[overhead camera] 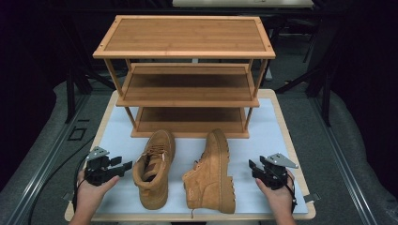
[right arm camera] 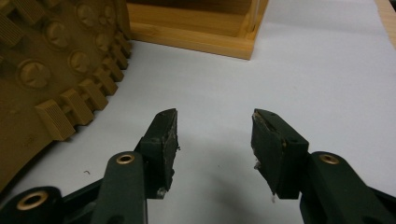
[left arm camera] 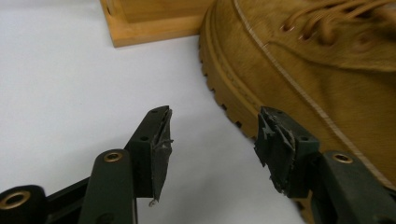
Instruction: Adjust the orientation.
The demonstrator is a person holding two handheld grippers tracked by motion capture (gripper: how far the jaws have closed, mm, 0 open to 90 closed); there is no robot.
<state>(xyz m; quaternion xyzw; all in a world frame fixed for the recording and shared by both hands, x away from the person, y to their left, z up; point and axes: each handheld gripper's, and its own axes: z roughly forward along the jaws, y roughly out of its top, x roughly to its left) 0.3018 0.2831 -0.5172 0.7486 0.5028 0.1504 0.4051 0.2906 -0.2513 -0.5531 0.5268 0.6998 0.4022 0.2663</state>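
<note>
Two tan suede boots lie on a white mat (overhead camera: 274, 133) in front of a wooden rack. The left boot (overhead camera: 152, 171) stands upright; the right boot (overhead camera: 211, 176) lies on its side with its lugged sole turned right. My left gripper (overhead camera: 123, 168) sits just left of the upright boot, open, with only mat between its jaws (left arm camera: 212, 140); its right jaw is close beside the boot's sole edge (left arm camera: 303, 70). My right gripper (overhead camera: 253, 168) rests right of the tipped boot, open and holding nothing (right arm camera: 215, 140), the tread (right arm camera: 46, 70) off to its left.
A three-tier bamboo shoe rack (overhead camera: 185, 51) stands at the back of the mat, its bottom frame (left arm camera: 149, 28) (right arm camera: 196, 32) just beyond the boots. The wooden table edge (overhead camera: 300, 187) borders the mat; dark floor lies around it.
</note>
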